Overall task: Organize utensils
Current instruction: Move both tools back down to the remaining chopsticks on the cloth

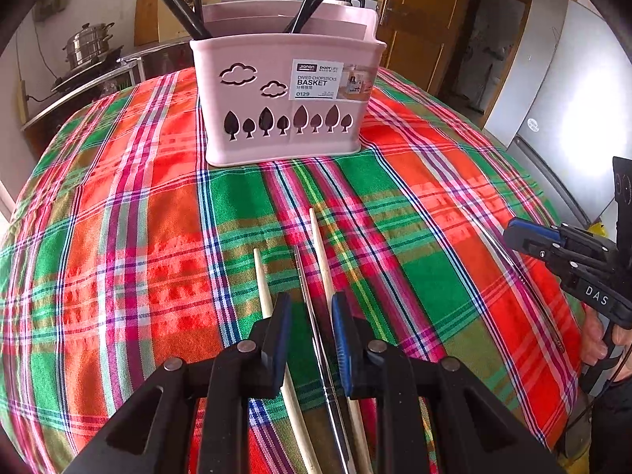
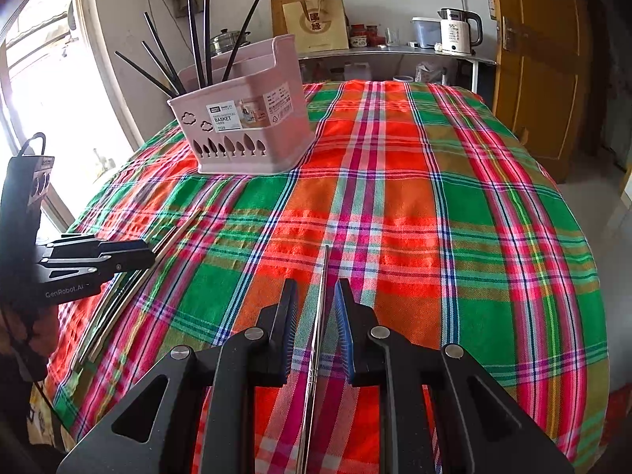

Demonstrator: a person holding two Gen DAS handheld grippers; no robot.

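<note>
A pink chopstick basket (image 1: 282,94) stands at the far side of the plaid-covered table and holds several black chopsticks (image 1: 173,0); it also shows in the right wrist view (image 2: 245,134). My left gripper (image 1: 311,316) is open, its fingers either side of a metal chopstick (image 1: 306,280) that lies on the cloth between two wooden chopsticks (image 1: 320,245). My right gripper (image 2: 316,308) is open over another metal chopstick (image 2: 322,296) lying between its fingers. The left gripper shows at the left of the right wrist view (image 2: 98,258).
The plaid tablecloth (image 2: 434,217) covers the whole table. A counter behind it carries a kettle (image 2: 458,31) and a steamer pot (image 1: 89,45). A brown door (image 2: 545,59) is at the right. The right gripper shows at the right edge in the left wrist view (image 1: 572,260).
</note>
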